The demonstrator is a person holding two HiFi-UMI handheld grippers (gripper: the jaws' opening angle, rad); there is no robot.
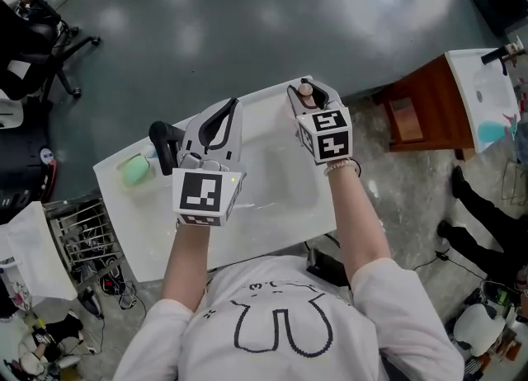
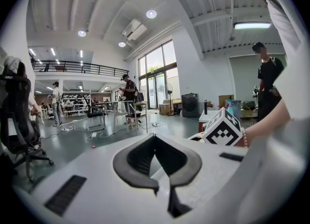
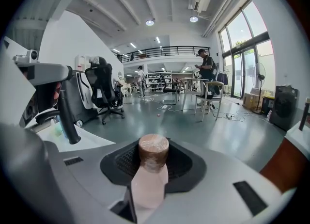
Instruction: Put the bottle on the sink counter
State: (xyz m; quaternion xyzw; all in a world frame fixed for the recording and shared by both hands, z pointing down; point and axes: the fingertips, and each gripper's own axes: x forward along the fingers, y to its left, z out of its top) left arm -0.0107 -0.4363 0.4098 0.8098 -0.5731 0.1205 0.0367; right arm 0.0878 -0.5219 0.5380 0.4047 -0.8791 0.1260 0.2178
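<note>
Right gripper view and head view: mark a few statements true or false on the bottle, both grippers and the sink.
1. The right gripper is closed on the bottle. True.
2. The bottle's cap is green. False: it is brown.
3. The left gripper holds a sponge. False: its jaws are together, with nothing between them.
4. A black faucet stands on the sink, left of the left gripper in the head view. True.
</note>
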